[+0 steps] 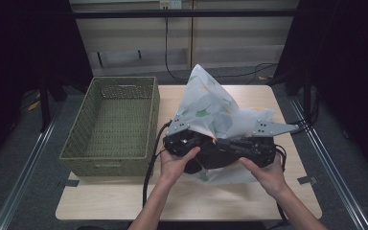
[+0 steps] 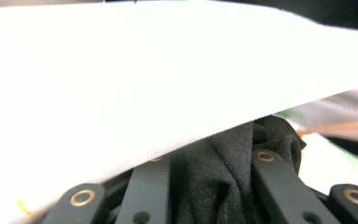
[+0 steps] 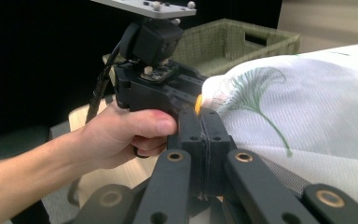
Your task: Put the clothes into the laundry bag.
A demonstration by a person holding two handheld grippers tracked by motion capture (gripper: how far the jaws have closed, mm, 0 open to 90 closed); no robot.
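Observation:
A white cloth [image 1: 211, 105] printed with green leaves stands up in a peak over the table's middle. Below it a black cloth [image 1: 215, 158] bulges between the two hands. My left gripper [image 1: 206, 143] comes in from the left and is shut on the black cloth [image 2: 214, 172], which bunches between its jaws under the white cloth [image 2: 144, 84]. My right gripper [image 1: 225, 143] faces it from the right. Its jaws [image 3: 201, 116] are pressed together at the edge of the white cloth [image 3: 307, 107], with a thin layer between the pads.
A green woven basket [image 1: 110, 160] stands on the left half of the wooden table [image 1: 124, 196], close to the left hand. It also lies behind the left gripper's body [image 3: 154, 88]. Black cables trail toward the table's front edge.

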